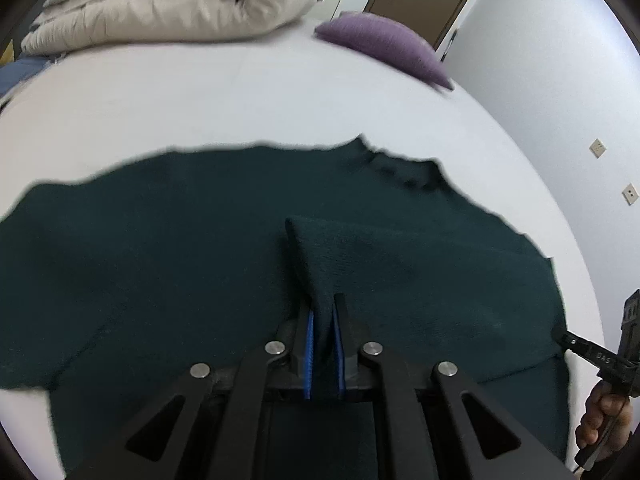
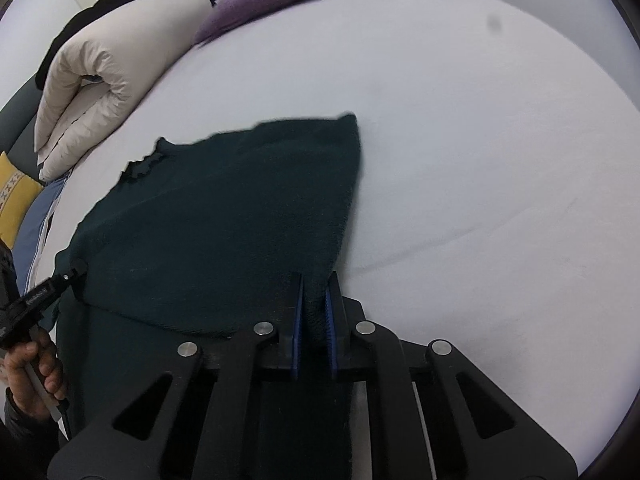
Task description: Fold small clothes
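Note:
A dark green knit sweater (image 1: 180, 248) lies spread on a white bed sheet (image 1: 240, 96); it also shows in the right wrist view (image 2: 224, 208). My left gripper (image 1: 323, 312) is shut on a raised fold of the sweater. My right gripper (image 2: 316, 292) is shut on the sweater's edge near its right side, lifting it slightly. The right gripper shows at the far right of the left wrist view (image 1: 560, 334), and the left gripper at the far left of the right wrist view (image 2: 78, 268), both on the sweater.
A folded beige duvet (image 1: 168, 4) and a purple pillow (image 1: 384, 44) lie at the far side of the bed. A yellow cushion (image 2: 16, 204) and blue fabric (image 2: 40, 224) sit at the left. A wall with sockets (image 1: 598, 148) is at the right.

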The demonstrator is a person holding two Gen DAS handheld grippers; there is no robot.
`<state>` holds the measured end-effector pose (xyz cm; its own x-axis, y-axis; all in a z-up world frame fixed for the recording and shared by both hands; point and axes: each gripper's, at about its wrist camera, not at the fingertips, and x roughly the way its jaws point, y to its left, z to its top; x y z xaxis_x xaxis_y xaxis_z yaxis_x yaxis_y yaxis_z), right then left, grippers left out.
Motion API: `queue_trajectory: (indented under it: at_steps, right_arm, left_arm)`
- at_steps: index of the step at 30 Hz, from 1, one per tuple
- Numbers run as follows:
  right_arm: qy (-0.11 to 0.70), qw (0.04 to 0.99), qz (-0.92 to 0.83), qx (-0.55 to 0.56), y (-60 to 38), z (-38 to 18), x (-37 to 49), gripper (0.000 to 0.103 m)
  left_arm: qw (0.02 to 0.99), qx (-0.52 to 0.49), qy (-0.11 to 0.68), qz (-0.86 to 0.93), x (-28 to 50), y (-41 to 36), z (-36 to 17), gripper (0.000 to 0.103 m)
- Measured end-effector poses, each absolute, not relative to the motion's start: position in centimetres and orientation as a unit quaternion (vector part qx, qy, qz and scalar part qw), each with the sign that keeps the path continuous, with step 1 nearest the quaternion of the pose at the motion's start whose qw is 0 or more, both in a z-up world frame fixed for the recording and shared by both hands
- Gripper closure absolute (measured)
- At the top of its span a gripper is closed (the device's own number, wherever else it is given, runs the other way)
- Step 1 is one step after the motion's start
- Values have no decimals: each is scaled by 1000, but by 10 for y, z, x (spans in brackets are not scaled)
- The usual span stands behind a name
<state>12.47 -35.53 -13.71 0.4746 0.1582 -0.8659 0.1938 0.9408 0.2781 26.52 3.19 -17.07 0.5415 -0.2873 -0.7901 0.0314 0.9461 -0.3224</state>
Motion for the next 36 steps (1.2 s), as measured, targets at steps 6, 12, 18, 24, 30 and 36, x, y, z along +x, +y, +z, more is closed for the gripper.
queue_trajectory:
  at_steps: [6, 12, 18, 24, 30, 36]
  right_arm:
    - [498, 846, -26, 189, -363, -124, 115, 87]
    - [450, 880, -7, 151, -337, -93, 104, 86]
    - [500, 859, -16, 107, -317, -119, 114, 88]
    - [441, 887, 6, 137, -291, -67, 85, 83]
    - [432, 873, 138, 181, -212, -46, 66, 65]
    - [455, 833, 219, 225, -138, -59, 54, 43]
  left_arm:
    - [874, -164, 447, -93, 258, 45, -166, 77]
    - [900, -131, 416, -17, 245, 59, -158, 40]
    - [892, -112, 437, -27, 240, 67, -155, 40]
    - [905, -184, 384, -13, 181, 142, -118, 34]
    - [872, -333, 351, 73, 104, 278, -137, 28]
    - [808, -481, 307, 146, 45, 384, -170, 27]
